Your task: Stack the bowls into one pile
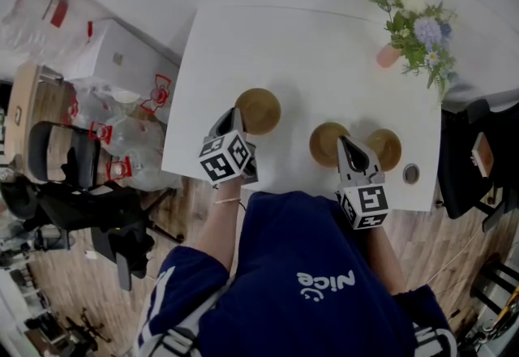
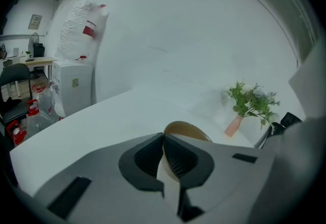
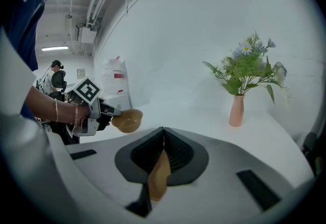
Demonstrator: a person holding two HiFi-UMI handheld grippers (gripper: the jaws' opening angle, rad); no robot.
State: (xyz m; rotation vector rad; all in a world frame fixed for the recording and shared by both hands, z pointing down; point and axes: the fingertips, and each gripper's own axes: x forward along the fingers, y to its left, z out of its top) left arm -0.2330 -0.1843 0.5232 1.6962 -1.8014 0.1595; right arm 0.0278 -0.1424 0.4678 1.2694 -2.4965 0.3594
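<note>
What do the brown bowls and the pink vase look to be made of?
Brown bowls: likely plastic or melamine, possibly wood; thin walls, even tan colour, slight sheen. Pink vase: probably ceramic; matte, opaque, uniform colour.

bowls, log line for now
left gripper shut on left bowl | right gripper shut on middle bowl | third bowl free on table
</note>
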